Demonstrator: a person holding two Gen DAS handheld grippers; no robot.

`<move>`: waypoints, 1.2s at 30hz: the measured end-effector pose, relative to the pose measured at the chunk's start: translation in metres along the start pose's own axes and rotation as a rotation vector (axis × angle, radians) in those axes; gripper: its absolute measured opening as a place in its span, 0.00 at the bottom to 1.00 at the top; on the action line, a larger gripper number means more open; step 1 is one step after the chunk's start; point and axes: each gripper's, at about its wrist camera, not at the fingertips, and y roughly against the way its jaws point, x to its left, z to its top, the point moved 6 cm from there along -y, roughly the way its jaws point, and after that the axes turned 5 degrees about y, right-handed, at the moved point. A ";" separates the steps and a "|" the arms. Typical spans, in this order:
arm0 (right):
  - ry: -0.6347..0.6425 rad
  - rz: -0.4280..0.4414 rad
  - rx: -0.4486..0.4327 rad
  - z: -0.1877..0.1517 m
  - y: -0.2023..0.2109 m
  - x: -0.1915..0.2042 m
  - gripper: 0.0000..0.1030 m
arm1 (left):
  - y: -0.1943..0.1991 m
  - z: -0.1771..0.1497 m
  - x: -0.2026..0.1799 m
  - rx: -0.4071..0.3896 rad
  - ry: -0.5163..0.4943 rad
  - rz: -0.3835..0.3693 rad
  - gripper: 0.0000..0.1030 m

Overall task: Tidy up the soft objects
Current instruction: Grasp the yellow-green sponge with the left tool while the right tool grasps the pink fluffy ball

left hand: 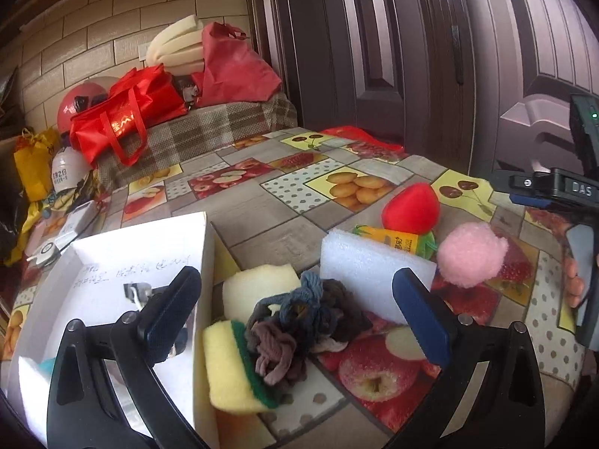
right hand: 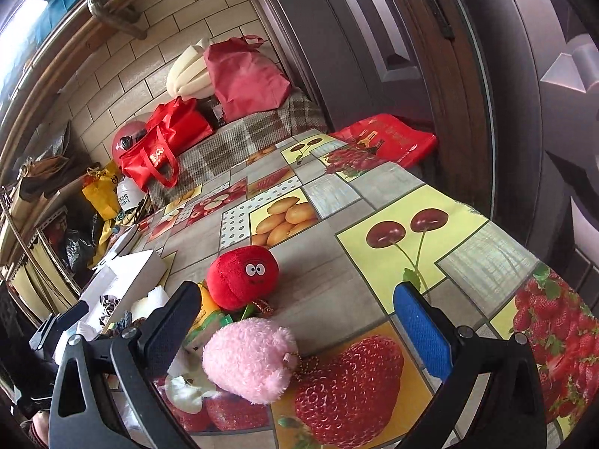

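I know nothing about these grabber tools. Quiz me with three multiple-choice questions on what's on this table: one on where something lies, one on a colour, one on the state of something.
1. Where does the tangle of knotted cord lie?
A. inside the white box
B. on the tablecloth between the yellow-and-green scouring sponge and the white foam block
C. on the red bag

2. What colour is the fluffy pompom?
A. pink
B. blue
C. green

3. How do the jaws of the right gripper stand?
A. shut on the pompom
B. shut on the red plush toy
C. open, holding nothing

Answers:
1 B: the cord rests against the scouring sponge, with the foam block to its right, outside the white box.
2 A: it is pale pink in both views.
3 C: the fingers are spread wide, and the pompom lies on the table between them, untouched.
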 end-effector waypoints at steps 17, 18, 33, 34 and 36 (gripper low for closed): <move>-0.044 0.046 -0.021 0.000 0.004 -0.004 1.00 | 0.017 -0.013 -0.060 0.175 0.096 -0.334 1.00; -0.048 0.050 -0.019 0.000 0.003 -0.005 1.00 | 0.024 -0.010 -0.049 0.153 0.094 -0.302 1.00; -0.065 0.066 -0.006 -0.001 0.000 -0.007 1.00 | 0.013 -0.024 -0.012 0.245 0.064 -0.172 1.00; -0.067 0.067 -0.005 -0.001 0.000 -0.008 1.00 | 0.004 -0.028 -0.017 0.272 0.048 -0.143 1.00; -0.067 0.068 -0.005 -0.001 0.000 -0.008 1.00 | -0.010 -0.038 -0.024 0.326 0.025 -0.095 1.00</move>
